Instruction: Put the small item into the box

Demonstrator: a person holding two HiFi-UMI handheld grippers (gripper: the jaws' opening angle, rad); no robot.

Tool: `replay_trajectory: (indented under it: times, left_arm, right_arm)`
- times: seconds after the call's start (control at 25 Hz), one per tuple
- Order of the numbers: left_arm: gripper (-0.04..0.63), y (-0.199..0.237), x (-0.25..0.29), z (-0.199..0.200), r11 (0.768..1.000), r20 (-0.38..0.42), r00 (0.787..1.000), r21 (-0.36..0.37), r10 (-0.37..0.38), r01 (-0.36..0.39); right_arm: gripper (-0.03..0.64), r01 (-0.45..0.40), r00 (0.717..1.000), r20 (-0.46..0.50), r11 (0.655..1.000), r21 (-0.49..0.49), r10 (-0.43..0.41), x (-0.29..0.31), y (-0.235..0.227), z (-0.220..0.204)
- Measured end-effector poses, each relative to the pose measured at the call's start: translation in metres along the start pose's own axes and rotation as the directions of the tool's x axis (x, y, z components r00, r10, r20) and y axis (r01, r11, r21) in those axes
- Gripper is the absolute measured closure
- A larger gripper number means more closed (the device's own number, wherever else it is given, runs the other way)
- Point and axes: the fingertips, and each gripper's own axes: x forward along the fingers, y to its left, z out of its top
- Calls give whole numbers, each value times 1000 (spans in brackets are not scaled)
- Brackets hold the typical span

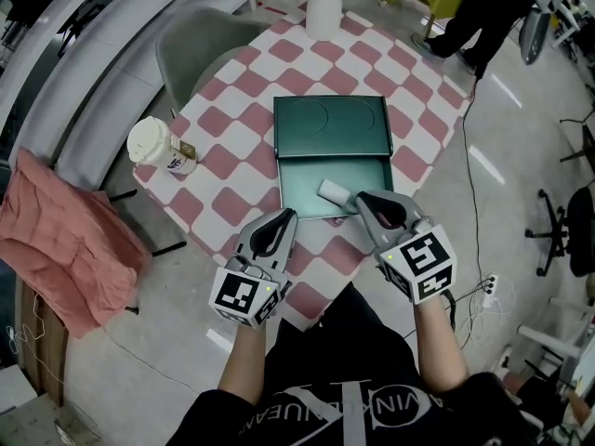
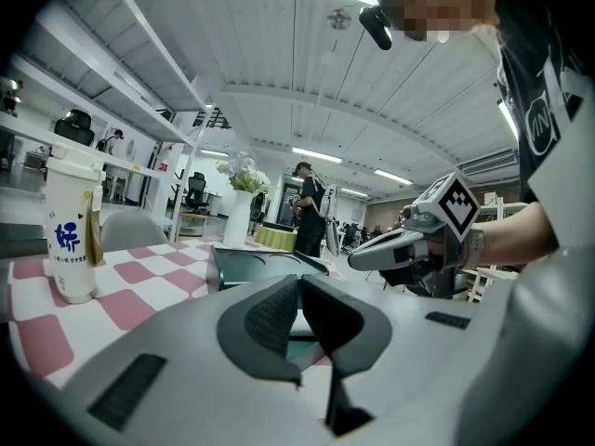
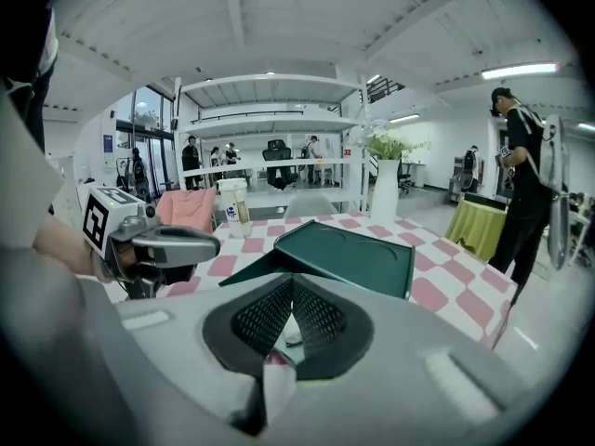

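Observation:
A dark green box [image 1: 307, 179] lies open on the pink-and-white checked table [image 1: 237, 151], its lid [image 1: 332, 126] folded flat behind it. The small item, a short white roll [image 1: 333, 191], rests inside the box near the front wall. My right gripper [image 1: 359, 200] is shut, with its tips right beside the roll's right end; whether they touch it I cannot tell. In the right gripper view its pads [image 3: 265, 316] meet, with the lid [image 3: 344, 254] beyond them. My left gripper [image 1: 289, 216] hovers at the box's front edge, shut with nothing between its pads [image 2: 270, 319].
A lidded paper cup [image 1: 152, 144] and a small bottle [image 1: 183, 156] stand at the table's left edge. A white vase [image 1: 323, 7] stands at the far end. A grey chair [image 1: 200, 40], a pink cloth [image 1: 60, 240] and a standing person [image 1: 483, 7] surround the table.

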Motion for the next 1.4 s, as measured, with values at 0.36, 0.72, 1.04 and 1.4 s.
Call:
replay_trajectory:
  times: [0.36, 0.72, 1.04, 1.4]
  left_arm:
    - [573, -11, -8, 24, 1000, 46, 999, 16, -15, 14]
    - [573, -18, -22, 41, 999, 80, 997, 38, -17, 14]
    - [573, -22, -27, 60, 998, 110, 994, 52, -24, 18]
    - [572, -29, -34, 74, 997, 138, 990, 75, -36, 25]
  right_arm:
    - [611, 7, 986, 168, 998, 63, -17, -30, 4, 23]
    - [611, 24, 960, 277, 997, 68, -42, -56, 14, 43]
    - [611, 46, 943, 325, 996, 71, -67, -72, 19, 54]
    - [611, 60, 929, 363, 996, 62, -78, -86, 24, 65]
